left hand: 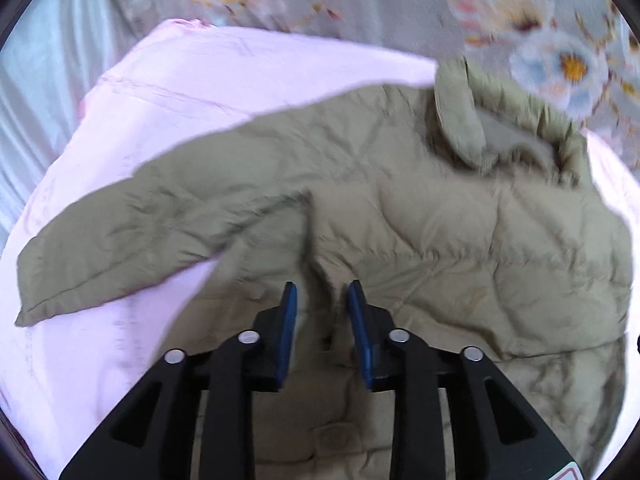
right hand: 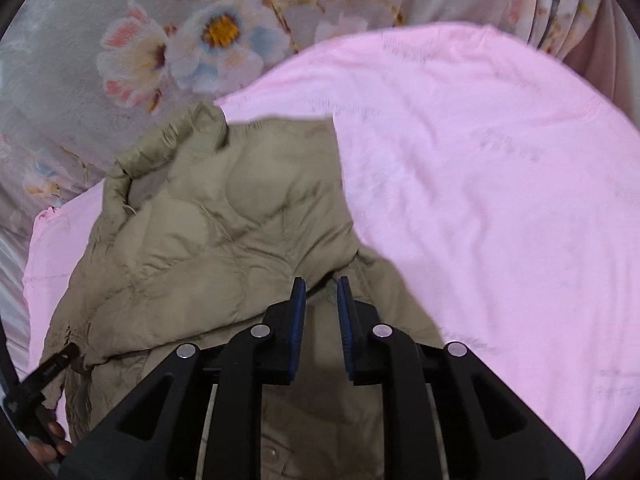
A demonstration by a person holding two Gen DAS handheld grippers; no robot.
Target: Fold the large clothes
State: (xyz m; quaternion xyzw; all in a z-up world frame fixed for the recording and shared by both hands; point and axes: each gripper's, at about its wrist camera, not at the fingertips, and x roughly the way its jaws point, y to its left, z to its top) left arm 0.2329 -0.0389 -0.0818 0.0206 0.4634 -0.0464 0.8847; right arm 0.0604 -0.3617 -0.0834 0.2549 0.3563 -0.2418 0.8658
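An olive quilted puffer jacket [left hand: 400, 208] lies on a pink sheet [left hand: 140, 120]. Its collar is at the far right and one sleeve [left hand: 120, 248] stretches out to the left. My left gripper [left hand: 322, 292] is shut on a raised fold of the jacket near its lower edge. In the right wrist view the jacket [right hand: 208, 224] lies left of centre on the pink sheet [right hand: 480, 184]. My right gripper [right hand: 321, 286] is shut on the jacket's right edge, with fabric bunched between the blue pads. The left gripper [right hand: 52, 368] shows at the lower left there.
A grey floral bedcover [left hand: 520, 20] lies beyond the pink sheet and also shows in the right wrist view [right hand: 180, 48]. Pale satin fabric [left hand: 36, 80] lies at the left. Folded striped fabric [right hand: 560, 8] sits at the far right corner.
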